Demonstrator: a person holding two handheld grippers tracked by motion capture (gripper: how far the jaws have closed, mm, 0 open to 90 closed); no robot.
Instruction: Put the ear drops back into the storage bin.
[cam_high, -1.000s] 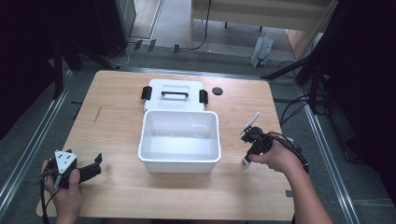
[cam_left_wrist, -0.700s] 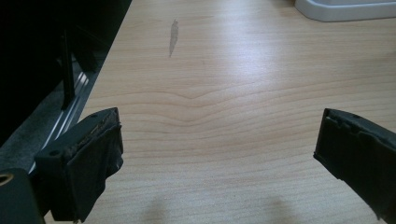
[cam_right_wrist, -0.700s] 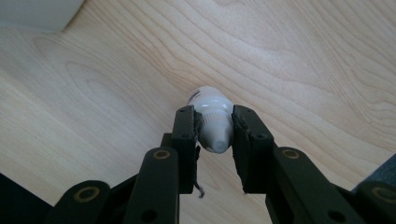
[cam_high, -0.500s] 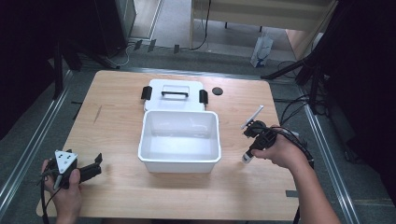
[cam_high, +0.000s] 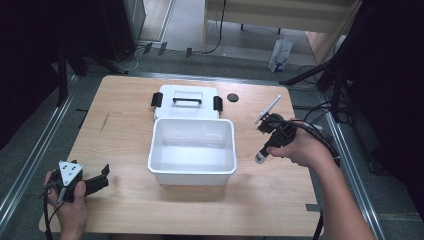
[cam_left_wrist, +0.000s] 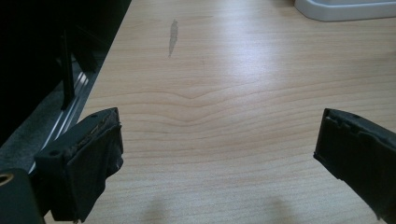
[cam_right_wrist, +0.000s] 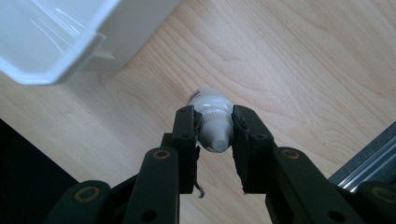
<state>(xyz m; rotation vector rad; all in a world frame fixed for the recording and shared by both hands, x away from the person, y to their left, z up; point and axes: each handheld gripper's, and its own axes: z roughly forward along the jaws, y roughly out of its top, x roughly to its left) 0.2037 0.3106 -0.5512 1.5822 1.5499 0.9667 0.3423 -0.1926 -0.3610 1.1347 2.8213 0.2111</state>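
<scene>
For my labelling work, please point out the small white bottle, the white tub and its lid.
Small white bottle (cam_right_wrist: 212, 119), right gripper view, ribbed neck.
White tub (cam_high: 192, 174), high view, near wall.
Lid (cam_high: 167, 107), high view, flat top.

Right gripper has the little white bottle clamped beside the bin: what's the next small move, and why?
Probably carry it sideways over the open white bin. The right gripper is shut on the small white bottle, held off the table just beside the bin's right wall, and the lid lies behind the bin, so nothing blocks the opening.
</scene>
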